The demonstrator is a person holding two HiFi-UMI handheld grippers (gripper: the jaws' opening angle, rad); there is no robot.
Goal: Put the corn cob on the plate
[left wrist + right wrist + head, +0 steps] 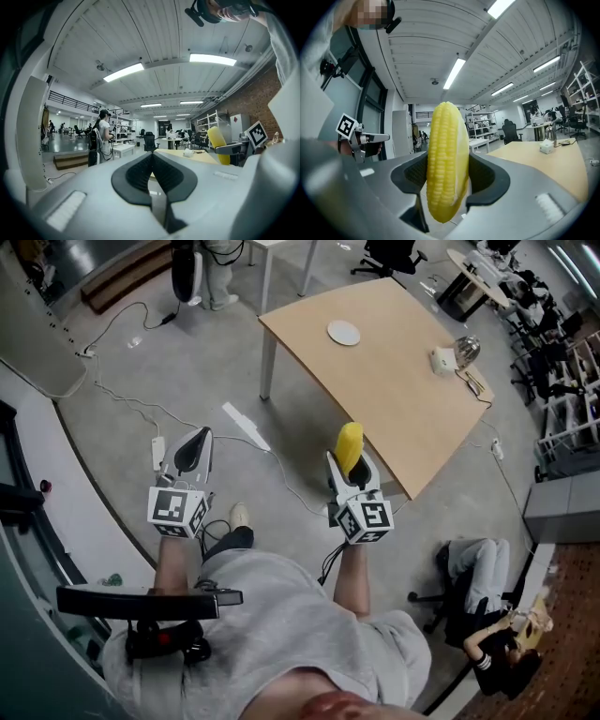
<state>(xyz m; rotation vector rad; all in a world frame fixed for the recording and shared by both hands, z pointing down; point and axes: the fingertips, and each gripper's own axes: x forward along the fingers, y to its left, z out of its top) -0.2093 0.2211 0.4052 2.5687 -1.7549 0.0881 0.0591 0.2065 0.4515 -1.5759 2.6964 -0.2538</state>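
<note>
Ahead of you, from 12 to 2 o'clock in the head view, stands the pale wooden table (403,399), its curved near edge running toward your right side.

Your right gripper (350,461) is clamped on the corn cob (349,447). In the right gripper view the two dark pads press the cob's flanks from 9 and 3 o'clock, and the cob (446,159) stands upright between them. Its rounded top rises well above the jaws toward 12 o'clock, and its lower end hangs just below the pads at 6 o'clock.

Your left gripper (192,454) is at 9 o'clock from the right one, well apart from it and over the bare floor. In the left gripper view its jaws are pressed together with nothing between them (152,159). From there the cob (216,143) shows at 3 o'clock, held up in the other gripper.

The cob itself is bright yellow, with neat rows of kernels running along its length and a smoother, paler strip down its right side. It is thick through the middle and tapers to blunt ends.

In the head view the cob overlaps the table's near edge. The white plate (343,332) lies at 12 o'clock from it on the far part of the tabletop, well apart from the cob and from both grippers.
</note>
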